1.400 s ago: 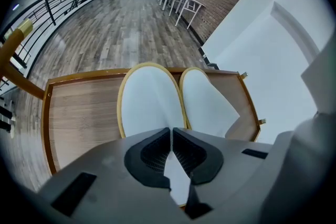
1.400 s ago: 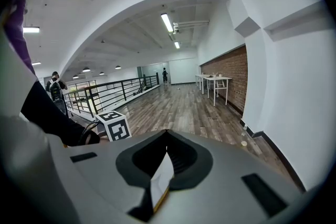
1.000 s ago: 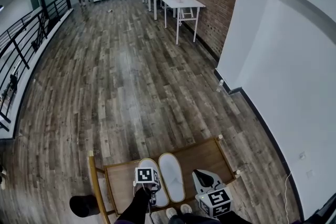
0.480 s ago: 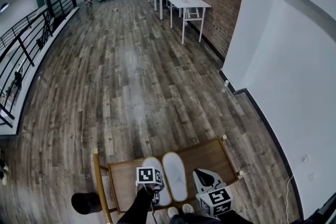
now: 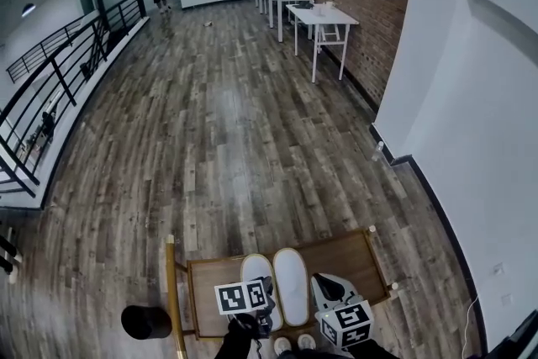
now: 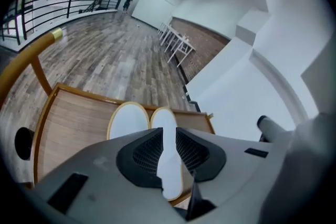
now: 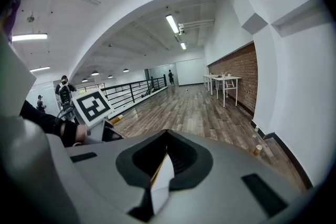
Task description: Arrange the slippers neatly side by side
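Two white slippers with tan rims lie side by side, touching, on a low wooden table [image 5: 346,252]: the left slipper [image 5: 255,267] and the right slipper [image 5: 292,286]. My left gripper [image 5: 262,304] hovers over the near end of the left slipper. In the left gripper view its jaws [image 6: 168,136] stand a narrow gap apart with nothing between them, and the left slipper [image 6: 127,120] and right slipper [image 6: 165,119] show past them. My right gripper [image 5: 326,283] rests at the table's near right, beside the right slipper. Its jaws [image 7: 167,136] meet at the tips and hold nothing.
The table has a gold frame with a raised rail [image 6: 31,52] on its left side. A black round thing [image 5: 145,322] sits on the wood floor to its left. A white wall [image 5: 471,147] runs close on the right, a railing [image 5: 50,84] far left, white tables [image 5: 324,17] far back.
My left gripper has drawn back a little toward me along the left slipper. The head view has tilted, so the table sits lower right. The slippers and right gripper have not moved.
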Available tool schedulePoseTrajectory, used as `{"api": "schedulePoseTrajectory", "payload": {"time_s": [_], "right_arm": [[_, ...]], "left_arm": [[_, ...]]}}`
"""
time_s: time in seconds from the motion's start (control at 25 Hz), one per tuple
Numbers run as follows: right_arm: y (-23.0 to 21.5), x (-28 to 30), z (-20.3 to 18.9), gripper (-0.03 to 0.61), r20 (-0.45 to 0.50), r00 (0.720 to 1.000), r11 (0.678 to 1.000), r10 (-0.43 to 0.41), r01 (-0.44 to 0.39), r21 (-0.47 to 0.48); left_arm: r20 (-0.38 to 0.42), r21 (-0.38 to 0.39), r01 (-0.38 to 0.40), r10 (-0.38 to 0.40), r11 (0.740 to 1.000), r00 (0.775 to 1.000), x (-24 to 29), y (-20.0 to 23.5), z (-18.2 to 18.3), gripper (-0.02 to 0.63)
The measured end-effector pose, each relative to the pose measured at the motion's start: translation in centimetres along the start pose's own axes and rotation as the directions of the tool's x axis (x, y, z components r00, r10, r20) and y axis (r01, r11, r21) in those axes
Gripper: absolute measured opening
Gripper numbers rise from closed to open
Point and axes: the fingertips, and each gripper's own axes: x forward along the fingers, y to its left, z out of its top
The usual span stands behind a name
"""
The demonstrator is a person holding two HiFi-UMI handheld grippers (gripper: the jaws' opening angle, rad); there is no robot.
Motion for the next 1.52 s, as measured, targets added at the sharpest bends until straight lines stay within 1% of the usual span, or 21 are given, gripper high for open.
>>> {"api": "schedulePoseTrajectory", "payload": {"time_s": [0.04, 0.08, 0.12, 0.16, 0.2, 0.28, 0.32, 0.4, 0.44, 0.52, 0.56, 0.68, 0.76, 0.92, 1.12, 1.28, 1.36, 1.52], "right_arm": [[0.2, 0.0, 0.1, -0.002, 0.004, 1.0, 1.0, 0.005, -0.005, 0.001], [0.5, 0.1, 0.3, -0.002, 0.009, 1.0, 1.0, 0.011, -0.011, 0.0], [0.8, 0.1, 0.4, -0.002, 0.015, 1.0, 1.0, 0.018, -0.017, -0.001], [1.0, 0.1, 0.6, -0.002, 0.02, 0.999, 1.0, 0.026, -0.026, -0.002], [1.3, 0.0, 0.8, -0.002, 0.025, 0.999, 0.999, 0.035, -0.035, -0.002], [1.8, -0.1, 1.2, -0.002, 0.041, 0.998, 0.998, 0.055, -0.055, 0.004], [2.1, -0.1, 1.4, -0.002, 0.049, 0.997, 0.998, 0.063, -0.063, 0.006], [2.7, -0.3, 1.6, -0.002, 0.057, 0.996, 0.997, 0.072, -0.073, 0.003], [2.9, -0.5, 1.6, -0.002, 0.058, 0.996, 0.997, 0.074, -0.074, 0.002], [3.3, -0.8, 1.6, -0.002, 0.06, 0.995, 0.997, 0.077, -0.078, 0.01], [3.5, -1.0, 1.6, -0.002, 0.063, 0.995, 0.997, 0.08, -0.081, 0.015], [3.9, -1.6, 1.5, -0.002, 0.068, 0.995, 0.997, 0.08, -0.081, 0.012], [3.8, -1.9, 1.2, -0.002, 0.063, 0.996, 0.997, 0.07, -0.071, 0.012], [3.6, -2.6, 0.8, -0.002, 0.051, 0.997, 0.998, 0.052, -0.053, 0.018], [3.9, -3.2, 0.3, -0.002, 0.042, 0.998, 0.999, 0.042, -0.043, 0.03], [3.7, -3.4, -0.1, -0.002, 0.035, 0.999, 0.999, 0.039, -0.04, 0.033], [3.5, -3.4, -0.1, -0.002, 0.033, 0.999, 0.999, 0.036, -0.037, 0.035], [3.5, -3.7, -0.4, -0.002, 0.028, 0.999, 0.998, 0.034, -0.035, 0.042]], "left_arm": [[0.076, -0.013, -0.002, 0.003, 1.0, 0.997, -1.3, -0.5, 0.9, 0.052], [0.16, -0.023, -0.012, 0.016, 1.0, 0.987, -2.8, -1.0, 1.9, 0.052], [0.247, -0.027, -0.029, 0.035, 0.999, 0.968, -4.3, -1.4, 2.8, 0.052], [0.33, -0.02, -0.053, 0.056, 0.998, 0.942, -5.8, -1.9, 3.6, 0.052], [0.405, -0.002, -0.083, 0.077, 0.997, 0.911, -7.3, -2.4, 4.1, 0.052], [0.517, 0.067, -0.153, 0.097, 0.986, 0.851, -9.7, -3.5, 4.6, 0.052], [0.551, 0.107, -0.184, 0.096, 0.977, 0.829, -10.5, -4.1, 4.5, 0.052], [0.589, 0.156, -0.226, 0.094, 0.962, 0.803, -11.5, -4.8, 3.7, 0.051], [0.601, 0.161, -0.246, 0.103, 0.956, 0.793, -11.9, -4.9, 3.1, 0.05], [0.62, 0.164, -0.29, 0.129, 0.943, 0.774, -12.3, -4.9, 1.9, 0.002], [0.628, 0.168, -0.307, 0.138, 0.937, 0.766, -12.5, -4.9, 1.4, 0.002], [0.648, 0.173, -0.33, 0.145, 0.928, 0.748, -13.1, -5.0, 0.5, 0.002], [0.654, 0.167, -0.333, 0.149, 0.928, 0.742, -13.3, -5.1, 0.1, 0.002], [0.647, 0.15, -0.351, 0.177, 0.924, 0.742, -13.4, -5.1, -0.3, 0.002], [0.653, 0.158, -0.358, 0.175, 0.92, 0.737, -14.1, -5.2, -0.9, 0.002], [0.661, 0.174, -0.384, 0.182, 0.907, 0.728, -14.4, -5.4, -0.8, 0.002], [0.654, 0.169, -0.401, 0.202, 0.9, 0.729, -14.3, -5.2, -0.8, 0.002], [0.645, 0.159, -0.402, 0.213, 0.902, 0.734, -14.5, -5.0, -1.2, 0.002]]}}
